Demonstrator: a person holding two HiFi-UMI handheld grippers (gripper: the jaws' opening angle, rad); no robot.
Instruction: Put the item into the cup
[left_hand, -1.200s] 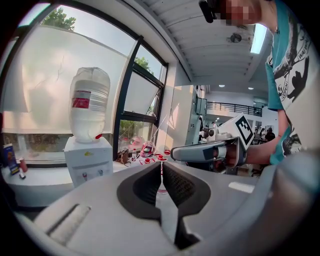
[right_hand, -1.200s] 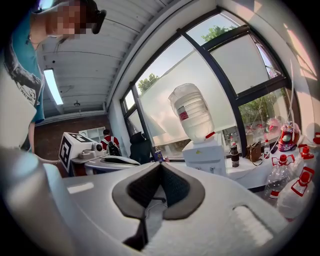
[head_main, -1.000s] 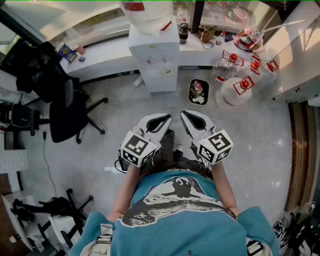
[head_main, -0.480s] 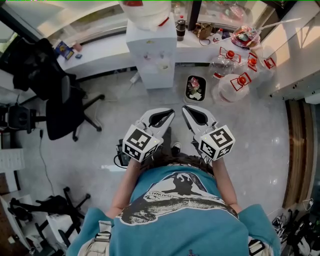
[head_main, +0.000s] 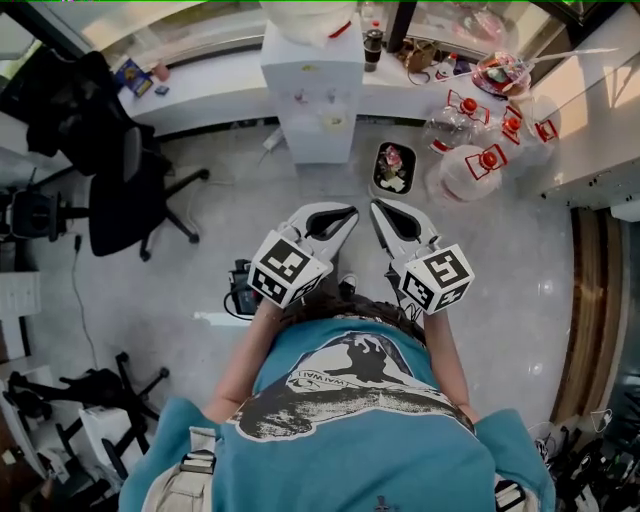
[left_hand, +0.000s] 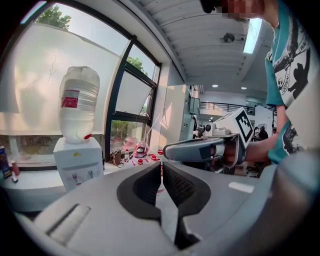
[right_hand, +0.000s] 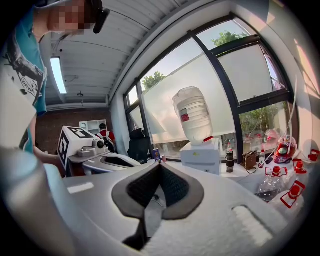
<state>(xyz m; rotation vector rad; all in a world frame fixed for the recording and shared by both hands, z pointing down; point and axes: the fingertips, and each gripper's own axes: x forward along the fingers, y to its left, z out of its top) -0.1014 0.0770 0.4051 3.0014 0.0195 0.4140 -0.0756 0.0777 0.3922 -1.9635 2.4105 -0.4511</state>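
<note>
Head view: left tongs (head_main: 345, 214) and right tongs (head_main: 380, 210) held over the floor (head_main: 230, 225), both closed, gripping nothing. No item or cup identifiable in any view; task progress cannot be judged.

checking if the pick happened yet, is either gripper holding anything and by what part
Nothing is held: the left gripper and the right gripper both have jaws shut together with nothing between them.
</note>
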